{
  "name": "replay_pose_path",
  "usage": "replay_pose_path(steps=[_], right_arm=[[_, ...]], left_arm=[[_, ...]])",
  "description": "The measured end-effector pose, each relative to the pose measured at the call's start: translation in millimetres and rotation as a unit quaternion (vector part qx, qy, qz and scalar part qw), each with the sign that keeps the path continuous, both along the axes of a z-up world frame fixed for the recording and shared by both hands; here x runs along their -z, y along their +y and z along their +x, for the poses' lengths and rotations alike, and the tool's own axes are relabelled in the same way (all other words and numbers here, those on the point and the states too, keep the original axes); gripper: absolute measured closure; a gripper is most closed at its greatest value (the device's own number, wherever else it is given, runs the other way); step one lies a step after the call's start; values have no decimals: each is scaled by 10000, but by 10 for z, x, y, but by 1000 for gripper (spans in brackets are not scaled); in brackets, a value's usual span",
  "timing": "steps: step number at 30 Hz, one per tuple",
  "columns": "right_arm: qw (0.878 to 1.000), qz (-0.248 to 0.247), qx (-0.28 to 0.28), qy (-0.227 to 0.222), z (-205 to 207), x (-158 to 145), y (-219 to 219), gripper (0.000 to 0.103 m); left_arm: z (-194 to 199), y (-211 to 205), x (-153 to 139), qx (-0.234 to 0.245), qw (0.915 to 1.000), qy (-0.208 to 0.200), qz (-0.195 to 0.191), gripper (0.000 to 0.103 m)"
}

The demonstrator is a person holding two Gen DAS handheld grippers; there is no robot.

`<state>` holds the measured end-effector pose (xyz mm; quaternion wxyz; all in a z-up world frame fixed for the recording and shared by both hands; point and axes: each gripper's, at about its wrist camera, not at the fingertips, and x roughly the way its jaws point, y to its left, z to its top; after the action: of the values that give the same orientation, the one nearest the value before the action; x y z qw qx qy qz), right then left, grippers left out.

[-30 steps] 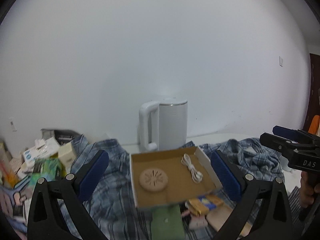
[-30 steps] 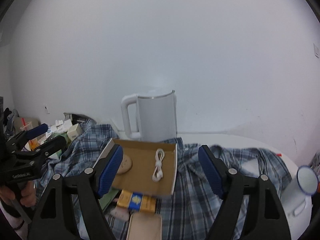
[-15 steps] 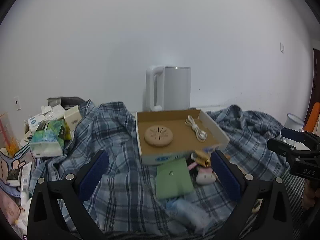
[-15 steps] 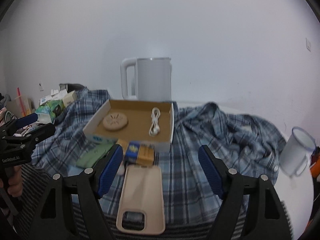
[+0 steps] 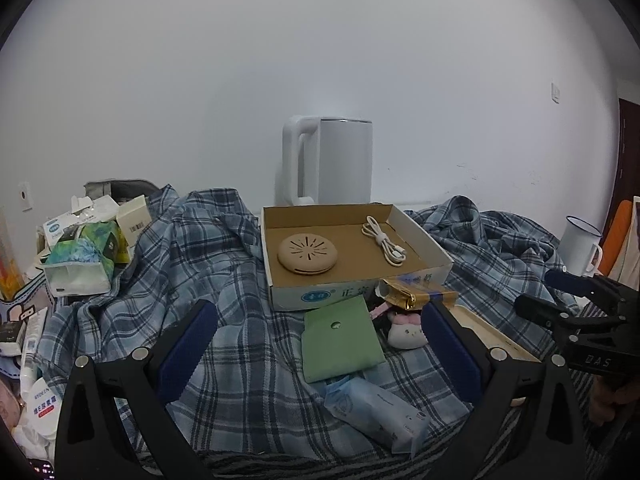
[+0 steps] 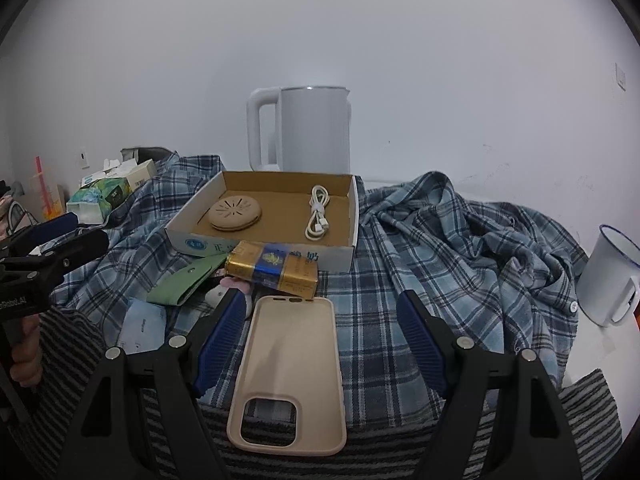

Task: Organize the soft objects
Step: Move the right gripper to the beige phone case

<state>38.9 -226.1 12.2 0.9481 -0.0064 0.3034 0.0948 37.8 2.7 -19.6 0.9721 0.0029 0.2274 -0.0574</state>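
Note:
A blue plaid shirt (image 5: 208,264) (image 6: 460,240) lies crumpled over the table under everything. On it sit a green pouch (image 5: 340,344) (image 6: 184,280), a small plush toy (image 5: 406,330), a tissue pack (image 5: 376,412), a beige phone case (image 6: 292,372) and a gold-and-blue packet (image 6: 276,270). My left gripper (image 5: 320,356) is open and empty, above the green pouch. My right gripper (image 6: 320,344) is open and empty, its fingers either side of the phone case.
A cardboard tray (image 5: 280,292) (image 6: 352,216) holds a round beige disc (image 5: 307,254) and a white cable (image 6: 318,218). A white kettle (image 5: 328,160) stands behind it. Boxes and tissue packs (image 5: 80,248) crowd the left; a white enamel mug (image 6: 612,276) stands right.
Both grippers have pulled back and tilted down, so the near objects on the shirt now show. Both stay open and empty.

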Motion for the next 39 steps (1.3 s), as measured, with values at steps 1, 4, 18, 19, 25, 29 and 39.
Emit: replay_pose_path(steps=[1,4,18,19,25,29,39], right_arm=[[10000,3,10,40,15,9,-4,26],[10000,5,11,62,24,14,-10,25],[9999,-56,-57,113,39,-2,19,0],[9999,-55,-77,112,36,-8,27,0],[9997,-67,-147,155,45,-36,79,0],[9996,-92,-149,216,59,-22,104,0],[9920,-3,-224,1244,290,259,165,3]], left_arm=[[6,-5,0,24,10000,15,-14,0],[28,-11,10,41,10000,70,-16,0],[-10,-30,-13,-11,9999,-68,88,0],[-9,-31,-14,-12,9999,-65,88,0],[-14,-23,-18,-9,10000,-56,78,0],[-15,-19,-19,-9,10000,-66,67,0],[-17,-12,-14,-3,10000,-17,42,0]])
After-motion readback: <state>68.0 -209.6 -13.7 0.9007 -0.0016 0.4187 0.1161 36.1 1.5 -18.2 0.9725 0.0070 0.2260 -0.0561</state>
